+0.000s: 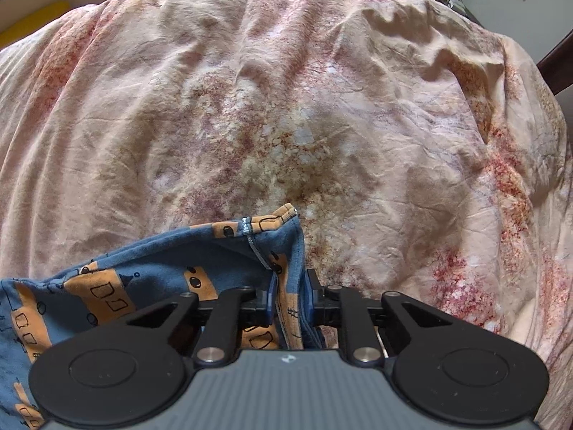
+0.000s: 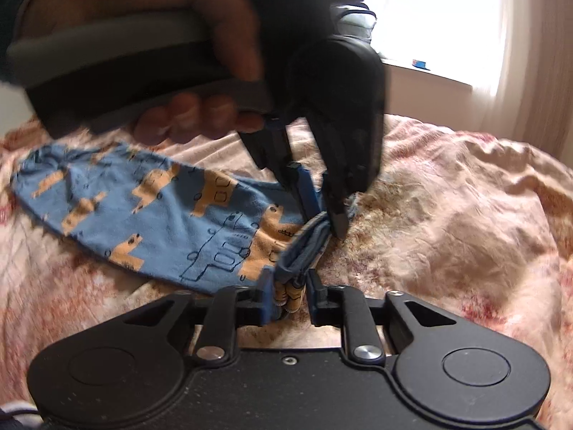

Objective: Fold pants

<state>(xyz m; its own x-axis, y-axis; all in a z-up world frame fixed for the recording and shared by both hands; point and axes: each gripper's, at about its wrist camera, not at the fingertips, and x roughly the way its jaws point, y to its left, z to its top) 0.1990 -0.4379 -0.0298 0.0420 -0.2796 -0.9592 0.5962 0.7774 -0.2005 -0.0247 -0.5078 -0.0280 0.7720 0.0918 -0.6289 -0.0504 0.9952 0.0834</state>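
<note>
Small blue pants (image 1: 107, 286) printed with orange vehicles lie on a floral bed cover (image 1: 286, 125). My left gripper (image 1: 290, 301) points steeply down and is shut on a bunched edge of the cloth. In the right wrist view, the pants (image 2: 143, 215) stretch away to the left. The left gripper (image 2: 324, 215), held by a person's hand (image 2: 200, 118), pinches their gathered end. My right gripper (image 2: 290, 294) has the rolled hem between its fingers. The cloth rests against the left pad, and a thin gap shows at the right pad.
The wrinkled bed cover (image 2: 447, 215) fills most of both views. A bright window (image 2: 429, 18) with a pale curtain (image 2: 530, 53) lies beyond the bed. A yellow object (image 1: 32, 21) sits at the far left edge, and dark furniture (image 1: 558, 61) stands at the far right.
</note>
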